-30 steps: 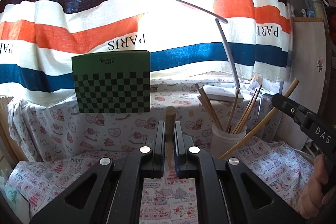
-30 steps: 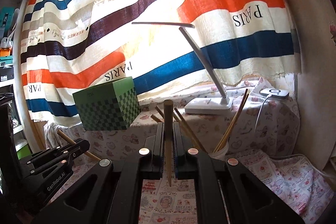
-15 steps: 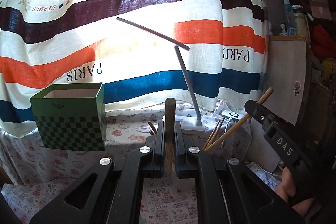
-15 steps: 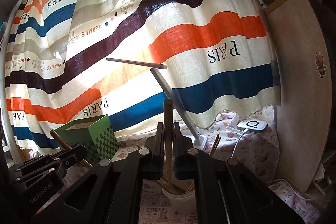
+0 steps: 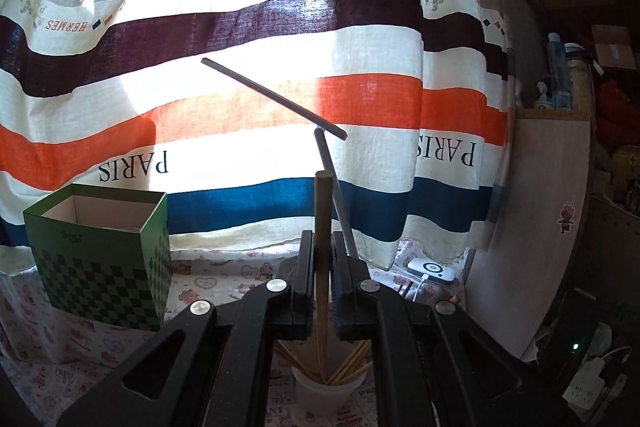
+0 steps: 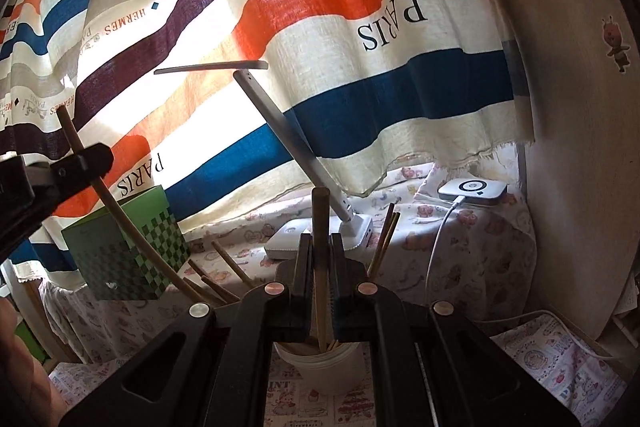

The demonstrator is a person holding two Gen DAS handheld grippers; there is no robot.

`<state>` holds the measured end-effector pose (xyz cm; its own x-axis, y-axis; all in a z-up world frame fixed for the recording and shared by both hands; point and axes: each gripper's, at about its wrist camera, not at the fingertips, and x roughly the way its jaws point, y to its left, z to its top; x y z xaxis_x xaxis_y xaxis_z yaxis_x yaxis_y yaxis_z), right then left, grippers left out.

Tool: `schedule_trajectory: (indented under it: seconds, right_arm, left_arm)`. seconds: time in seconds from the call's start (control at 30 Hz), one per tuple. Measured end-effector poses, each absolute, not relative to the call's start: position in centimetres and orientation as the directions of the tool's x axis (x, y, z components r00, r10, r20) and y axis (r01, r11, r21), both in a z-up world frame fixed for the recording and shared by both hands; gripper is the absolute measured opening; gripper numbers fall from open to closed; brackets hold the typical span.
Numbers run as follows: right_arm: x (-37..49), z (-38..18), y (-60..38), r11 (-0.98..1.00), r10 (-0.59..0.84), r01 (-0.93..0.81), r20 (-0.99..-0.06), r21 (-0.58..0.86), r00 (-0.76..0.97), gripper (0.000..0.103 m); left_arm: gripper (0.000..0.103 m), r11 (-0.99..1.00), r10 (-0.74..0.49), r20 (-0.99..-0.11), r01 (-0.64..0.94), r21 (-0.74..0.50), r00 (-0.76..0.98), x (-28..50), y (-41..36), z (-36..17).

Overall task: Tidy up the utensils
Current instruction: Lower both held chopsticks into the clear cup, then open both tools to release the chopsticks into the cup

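Left gripper [image 5: 320, 259] jaws clamped on a round wooden chopstick [image 5: 322, 211], upright above the white plastic cup [image 5: 324, 393] of chopsticks. Right gripper [image 6: 320, 259] likewise pinches its chopstick [image 6: 320, 223]. Both have shifted; cup now below, probably directly. Green chequered cardboard box [image 5: 100, 259] left.

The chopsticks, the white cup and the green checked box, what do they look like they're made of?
Chopsticks: probably bamboo or wood, matte tan with faint grain. White cup: likely plastic, smooth and slightly translucent. Green checked box: printed cardboard, plain pale inside.
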<state>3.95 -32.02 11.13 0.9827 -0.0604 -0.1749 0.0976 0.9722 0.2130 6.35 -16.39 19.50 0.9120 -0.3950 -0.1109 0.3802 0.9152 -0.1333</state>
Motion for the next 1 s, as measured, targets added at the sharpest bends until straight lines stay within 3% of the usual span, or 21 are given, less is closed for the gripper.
schedule_trajectory:
  seconds: [0.13,0.47,0.67,1.0]
  right_arm:
    - [4.6,10.3,-32.2,0.972,-0.047,0.089,-0.191,0.217,0.98,0.008]
    - [6.1,8.9,-33.0,0.968,-0.036,0.097,-0.253,0.233,0.967,0.009]
    - [6.8,8.3,-32.6,0.97,-0.016,0.084,-0.286,0.227,0.958,0.009]
    - [7.3,7.7,-32.8,0.969,-0.053,0.124,-0.31,0.215,0.949,0.009]
  left_arm:
    - [0.006,0.948,-0.305,-0.064,0.297,-0.117,0.95,7.5,-16.8,19.1]
    - [0.006,0.915,-0.369,-0.163,0.326,-0.236,0.915,11.8,-17.7,14.9]
    - [0.006,0.917,-0.392,-0.257,0.355,-0.178,0.883,12.2,-19.3,12.6]
    - [0.008,0.945,-0.317,-0.264,0.326,-0.012,0.911,12.1,-20.6,12.9]
